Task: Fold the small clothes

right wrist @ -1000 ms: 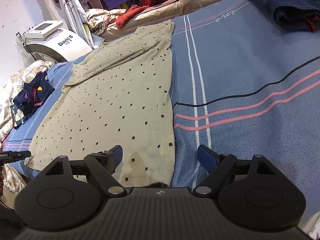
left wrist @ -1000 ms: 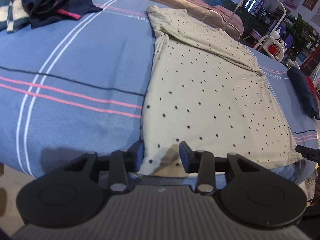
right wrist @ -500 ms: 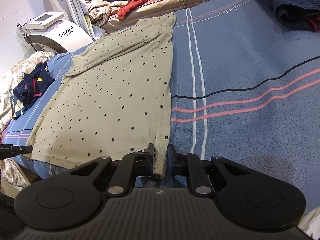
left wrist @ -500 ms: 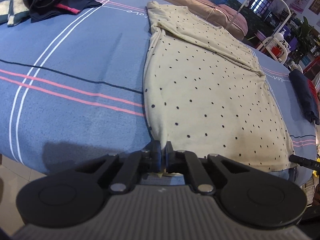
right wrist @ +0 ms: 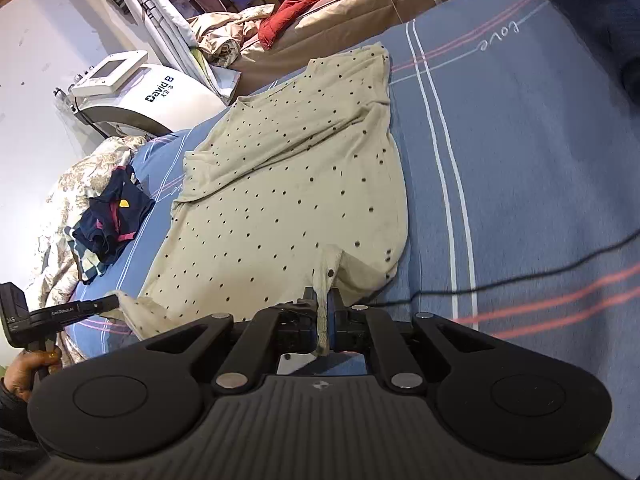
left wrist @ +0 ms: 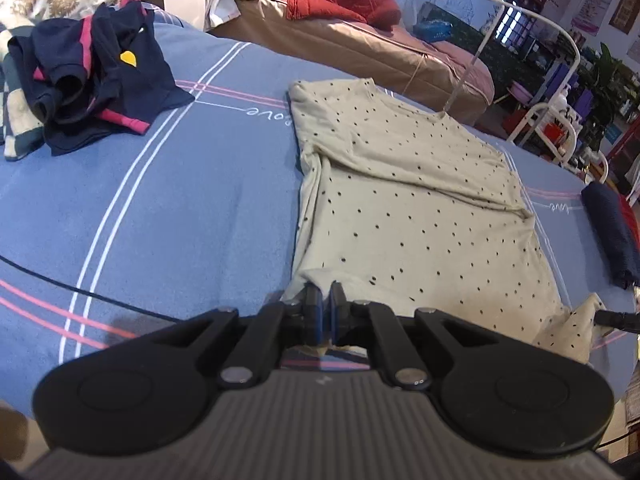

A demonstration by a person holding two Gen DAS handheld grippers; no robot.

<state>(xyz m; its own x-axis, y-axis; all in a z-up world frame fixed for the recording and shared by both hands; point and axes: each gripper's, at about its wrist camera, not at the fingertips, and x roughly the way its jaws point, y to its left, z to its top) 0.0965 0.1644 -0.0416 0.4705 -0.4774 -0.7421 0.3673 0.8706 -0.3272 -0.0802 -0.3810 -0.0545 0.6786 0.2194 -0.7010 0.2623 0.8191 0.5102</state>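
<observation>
The beige dotted T-shirt (left wrist: 416, 216) lies spread flat on the blue striped bedsheet (left wrist: 168, 208), collar end away from the person, hem at the near edge. It looks thin, light and limp, so it should drape and sag wherever it is not held, and the lifted hem already puckers into small peaks at each pinch. The left gripper (left wrist: 325, 312) is clamped on the hem's left corner, and the right gripper (right wrist: 322, 320) is clenched on the hem's right corner; holding both corners seems the sound choice, since soft cloth carried by two points should keep its edge straight (one point alone would let it bunch). The weave likely offers enough friction not to slip out.

Around it, a crumpled navy garment (left wrist: 96, 80) sits well apart to the left, and a folded dark-blue piece (left wrist: 612, 232) lies near the shirt's right side. A thin black cable (right wrist: 520, 276) crosses the sheet just beside the right gripper and could snag. Nothing rests on the shirt itself, so its far half is free to receive the hem
</observation>
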